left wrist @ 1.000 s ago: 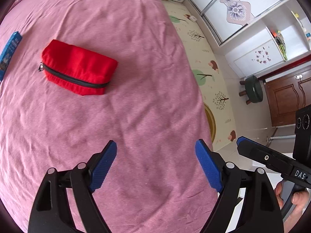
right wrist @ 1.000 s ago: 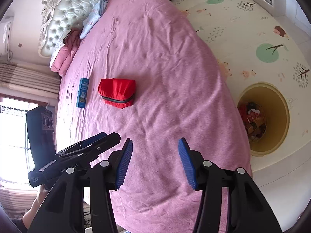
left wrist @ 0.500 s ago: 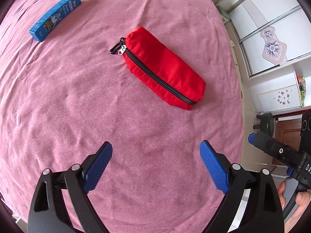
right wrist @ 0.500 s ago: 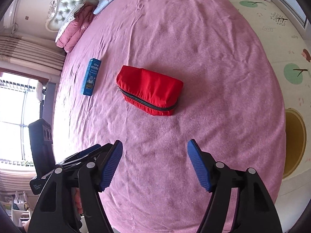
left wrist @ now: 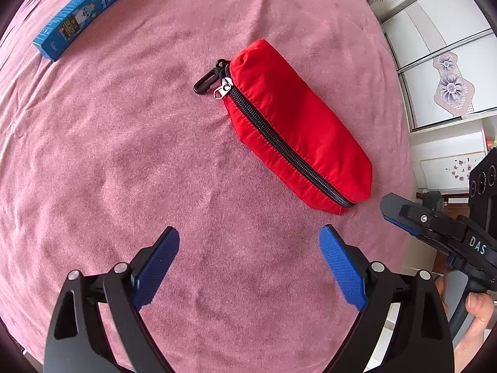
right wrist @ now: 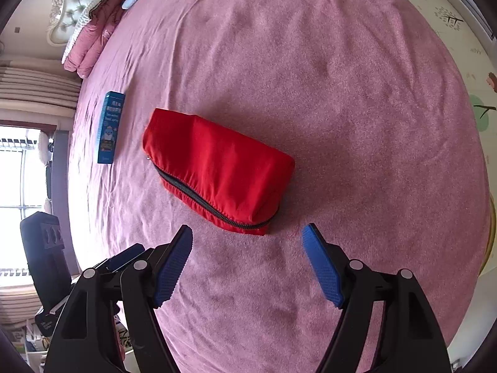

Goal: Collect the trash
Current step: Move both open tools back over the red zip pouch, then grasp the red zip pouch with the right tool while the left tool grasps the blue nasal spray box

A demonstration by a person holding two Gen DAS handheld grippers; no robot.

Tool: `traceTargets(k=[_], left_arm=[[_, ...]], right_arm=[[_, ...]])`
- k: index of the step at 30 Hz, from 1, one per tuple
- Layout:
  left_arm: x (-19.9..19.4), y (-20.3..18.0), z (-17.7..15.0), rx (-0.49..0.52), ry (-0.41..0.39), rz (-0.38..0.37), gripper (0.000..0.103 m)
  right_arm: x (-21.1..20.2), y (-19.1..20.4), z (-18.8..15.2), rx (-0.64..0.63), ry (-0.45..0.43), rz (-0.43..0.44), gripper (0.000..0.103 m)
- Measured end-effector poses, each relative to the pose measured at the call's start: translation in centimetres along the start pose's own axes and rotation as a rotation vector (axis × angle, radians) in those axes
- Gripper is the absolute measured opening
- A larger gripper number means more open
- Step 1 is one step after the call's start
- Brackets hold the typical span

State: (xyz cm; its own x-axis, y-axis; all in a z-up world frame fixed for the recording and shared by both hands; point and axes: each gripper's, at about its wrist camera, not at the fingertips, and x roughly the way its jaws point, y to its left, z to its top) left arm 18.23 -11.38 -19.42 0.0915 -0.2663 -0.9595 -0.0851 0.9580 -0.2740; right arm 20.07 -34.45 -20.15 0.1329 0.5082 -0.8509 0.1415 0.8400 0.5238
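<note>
A red fabric zip pouch point(left wrist: 298, 130) with a black zipper lies flat on the pink velvety bed cover point(left wrist: 124, 155), towards the bed's side edge. A blue rectangular cardboard box point(left wrist: 85, 14) lies well apart from it. The left tool point(left wrist: 248, 267) hovers near the pouch, blue pads apart, nothing between. The right tool point(right wrist: 247, 264) has just been opening; nothing lies between its pads.

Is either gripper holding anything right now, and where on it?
Nothing held. Left gripper and right gripper are open above the bedspread, short of the red pouch.
</note>
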Motion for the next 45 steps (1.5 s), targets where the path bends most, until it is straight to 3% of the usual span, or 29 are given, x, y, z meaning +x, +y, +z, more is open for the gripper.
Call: traceTargets(k=[13,17,21,27,34,39,45], left_arm=[[2.4,0.9,1.9,-0.003,0.021,0.006,0.091],[2.1,2.1,2.3,-0.013,0.011,0.01,0.091],[1.4,3.2,2.6,-0.025,-0.01,0.017,0.091],[-0.8,6.1,3.3,-0.026,-0.058,0.043,0.091],[-4.2,11.1,6.2,-0.014,-0.125,0.108,0.091],[-5.5,14.7,9.3,0.03,-0.153,0.187,0.091],[-6.4,18.2,13.0,0.077,-0.18,0.23,0.091]], right_arm=[[4.3,0.0,2.1,0.082,0.023,-0.016,0.069],[4.6,1.1,2.2,0.054,0.017,-0.034,0.028],[4.0,3.2,2.0,0.024,-0.011,0.023,0.017],[4.0,6.2,2.1,0.081,-0.019,0.197,0.015],[5.5,11.4,2.9,0.109,-0.031,0.314,0.014],[6.8,15.0,3.8,0.077,-0.048,0.295,0.014],[8.3,19.0,4.9,-0.001,-0.065,0.224,0.014]])
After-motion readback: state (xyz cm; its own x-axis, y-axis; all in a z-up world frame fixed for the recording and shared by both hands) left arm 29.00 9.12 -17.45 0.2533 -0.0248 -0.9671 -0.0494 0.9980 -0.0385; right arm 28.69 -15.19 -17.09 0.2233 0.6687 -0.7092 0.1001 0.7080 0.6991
